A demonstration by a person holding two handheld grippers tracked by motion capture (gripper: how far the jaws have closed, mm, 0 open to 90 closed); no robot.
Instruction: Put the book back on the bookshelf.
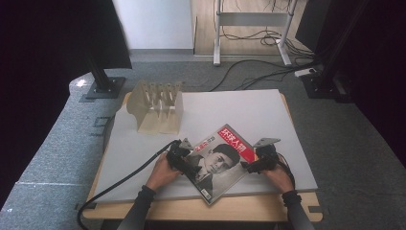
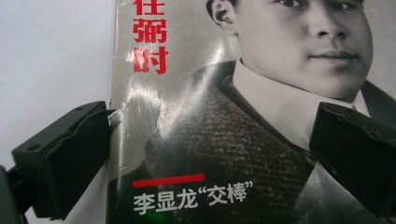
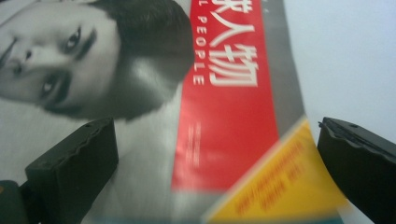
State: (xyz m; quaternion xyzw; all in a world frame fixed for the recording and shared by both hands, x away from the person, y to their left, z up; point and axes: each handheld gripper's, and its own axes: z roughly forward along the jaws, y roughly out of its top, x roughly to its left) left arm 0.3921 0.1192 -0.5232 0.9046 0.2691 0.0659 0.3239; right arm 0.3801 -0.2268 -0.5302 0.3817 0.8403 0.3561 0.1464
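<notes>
- Magazine (image 1: 221, 160) lies flat on the grey mat (image 1: 268, 115) covering the worktop (image 1: 249, 207), near the front edge, about mid-width, turned at an angle w/ one corner poking past the mat's front edge onto bare wood.
- Cover: b/w portrait of a person in suit, red title block w/ white characters toward the back-right corner.
- Left gripper (image 1: 178, 154) sits at the mag's left edge, held by left hand (image 1: 163, 173); cable trails off toward front-left corner of worktop.
- Left gripper view: jaws spread wide, one over bare mat just at the mag's spine edge, the other over the cover; nothing pinched.
- Right gripper (image 1: 251, 165) at the mag's right edge, right hand (image 1: 278, 175) behind it.
- Right gripper view: jaws spread apart, one over the cover, the other over mat beside the mag; a yellow patch of cover between them; blurry.
- Wooden rack (image 1: 157, 106) w/ upright pegs stands near back-left corner, well apart from the mag.
</notes>
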